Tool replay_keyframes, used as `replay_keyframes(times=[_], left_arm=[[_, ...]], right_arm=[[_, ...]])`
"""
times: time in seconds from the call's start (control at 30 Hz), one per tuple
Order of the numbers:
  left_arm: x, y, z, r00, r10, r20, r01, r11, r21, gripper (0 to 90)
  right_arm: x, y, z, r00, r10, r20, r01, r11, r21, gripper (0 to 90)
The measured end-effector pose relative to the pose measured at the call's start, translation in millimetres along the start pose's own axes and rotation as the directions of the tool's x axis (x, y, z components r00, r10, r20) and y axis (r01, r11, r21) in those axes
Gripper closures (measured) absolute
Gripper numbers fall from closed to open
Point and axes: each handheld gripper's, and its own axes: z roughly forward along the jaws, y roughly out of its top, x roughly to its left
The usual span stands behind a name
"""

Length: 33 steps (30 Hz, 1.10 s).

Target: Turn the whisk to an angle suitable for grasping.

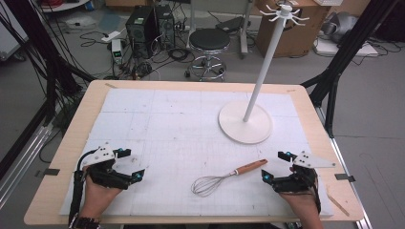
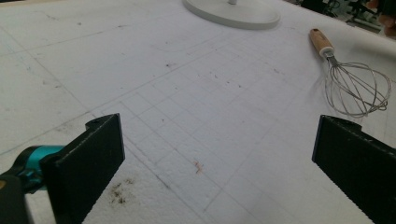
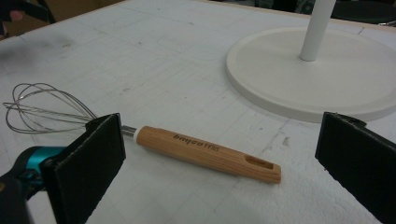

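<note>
A wire whisk (image 1: 224, 178) with a wooden handle (image 3: 208, 152) lies flat on the white mat near the table's front, its handle toward the right. My right gripper (image 1: 277, 167) rests open just right of the handle's end, nothing between its jaws. In the right gripper view the handle lies across the gap ahead of the jaws, untouched. My left gripper (image 1: 132, 164) sits open at the front left, well apart from the whisk (image 2: 355, 84), which shows at the upper right of the left gripper view.
A white hanging stand with a round base (image 1: 245, 122) and a tall pole topped by hooks (image 1: 284, 13) stands at the back right of the mat. A stool (image 1: 208, 43), boxes and cables lie on the floor beyond the table.
</note>
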Motion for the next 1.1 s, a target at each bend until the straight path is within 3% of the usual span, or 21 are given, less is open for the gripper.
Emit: replay_keyframes(times=[0.3,0.67,0.9,1.1], left_arm=[[-5.5,4.0,-4.5,0.9994,0.024,0.023,-0.023,0.9992,-0.031,2.9],[-7.7,3.9,-2.3,0.9984,0.042,0.039,-0.041,0.9989,-0.022,2.9],[-7.1,3.9,-0.2,0.9986,0.044,0.031,-0.043,0.999,-0.015,2.9],[-7.5,3.8,0.5,0.9985,0.044,0.033,-0.044,0.999,-0.012,2.9]], right_arm=[[1.7,1.1,2.5,0.9995,-0.031,-0.011,0.031,0.999,0.007,0.3],[10.3,7.3,7.2,0.9972,-0.072,-0.018,0.073,0.997,0.036,0.6],[15.2,6.6,17.0,0.992,-0.124,-0.022,0.126,0.988,0.093,6.2],[17.3,5.8,19.1,0.988,-0.146,-0.051,0.151,0.981,0.121,19.5]])
